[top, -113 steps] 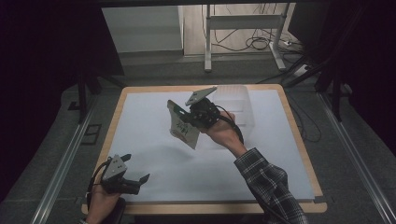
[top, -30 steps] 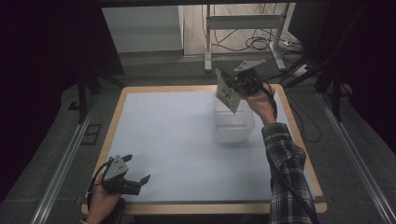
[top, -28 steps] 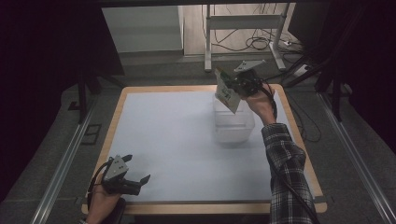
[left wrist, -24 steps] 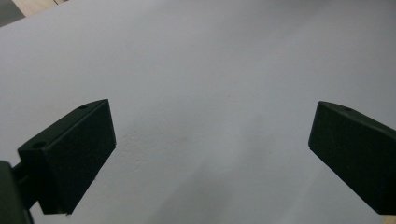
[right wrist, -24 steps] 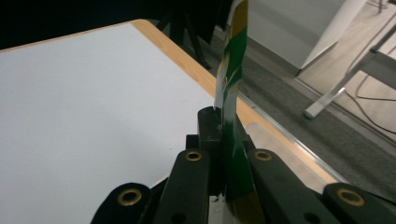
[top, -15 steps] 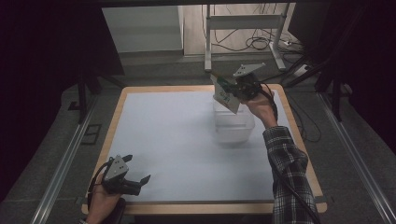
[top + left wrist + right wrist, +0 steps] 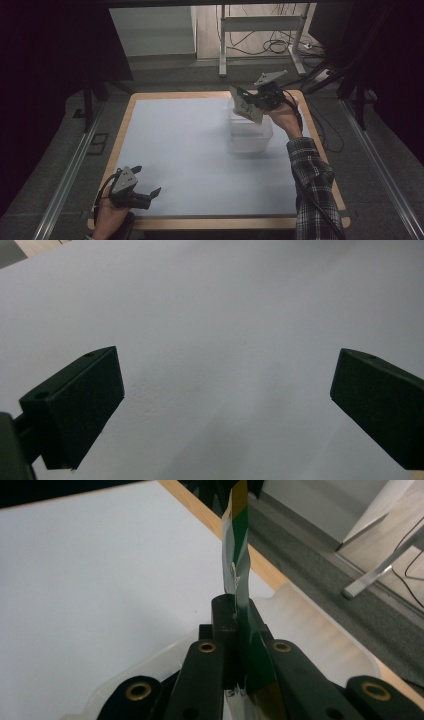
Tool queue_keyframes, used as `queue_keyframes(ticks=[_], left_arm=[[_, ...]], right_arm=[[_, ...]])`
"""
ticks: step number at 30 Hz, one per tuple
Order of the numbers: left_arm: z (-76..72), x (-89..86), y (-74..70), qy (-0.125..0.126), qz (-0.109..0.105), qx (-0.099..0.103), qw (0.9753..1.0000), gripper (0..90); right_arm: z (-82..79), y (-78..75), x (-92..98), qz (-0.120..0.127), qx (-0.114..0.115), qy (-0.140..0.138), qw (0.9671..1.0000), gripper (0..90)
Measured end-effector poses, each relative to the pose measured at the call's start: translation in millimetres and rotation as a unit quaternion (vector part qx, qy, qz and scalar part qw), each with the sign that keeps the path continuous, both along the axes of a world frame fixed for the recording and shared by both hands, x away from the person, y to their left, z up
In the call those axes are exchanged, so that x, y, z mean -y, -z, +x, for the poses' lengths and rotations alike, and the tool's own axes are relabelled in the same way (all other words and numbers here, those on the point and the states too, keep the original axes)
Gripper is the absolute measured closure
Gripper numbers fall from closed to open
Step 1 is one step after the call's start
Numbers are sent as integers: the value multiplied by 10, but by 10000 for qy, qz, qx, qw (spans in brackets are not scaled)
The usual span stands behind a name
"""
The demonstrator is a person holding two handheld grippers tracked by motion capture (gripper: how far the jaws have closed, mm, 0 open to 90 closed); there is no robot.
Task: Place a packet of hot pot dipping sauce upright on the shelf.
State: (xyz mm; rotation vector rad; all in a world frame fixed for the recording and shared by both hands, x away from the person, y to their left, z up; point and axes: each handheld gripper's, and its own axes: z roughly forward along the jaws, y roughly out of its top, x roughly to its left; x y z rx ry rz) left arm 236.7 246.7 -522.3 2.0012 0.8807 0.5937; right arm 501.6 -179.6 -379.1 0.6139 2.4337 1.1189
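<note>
The packet [image 7: 239, 575] is green with a yellow stripe at its top and a silvery edge; in the high view its face [image 7: 246, 104] looks pale with green print. Both claws are black, the right claw [image 7: 239, 630] with brass-coloured screw rings and the left claw [image 7: 225, 405] plain. The bin [image 7: 250, 137] is clear, milky plastic. The counter [image 7: 180, 150] is pale grey-white with a light wooden rim. The sleeve [image 7: 312, 185] is a dark and white plaid.

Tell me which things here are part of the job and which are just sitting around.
In the job: right gripper, green flat packet it pinches, clear plastic bin below.
Just around: left gripper open on the white table, metal stand, floor cables.
</note>
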Motion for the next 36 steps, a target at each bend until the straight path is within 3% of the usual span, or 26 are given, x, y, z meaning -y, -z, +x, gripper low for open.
queue_keyframes(ticks=[8,21,28,36], left_arm=[[1,-19,-8,-34,-75,-23,10000,5],[0,-2,-2,-7,-33,-35,10000,5],[2,4,1,4,-15,-46,10000,5],[1,5,2,2,0,-44,10000,6]], right_arm=[[81,201,46,-125,-197,161,9996,889],[48,301,58,-65,-287,113,9995,872],[19,303,42,-167,-247,146,9995,816],[-22,306,-70,-219,-199,165,9994,670]])
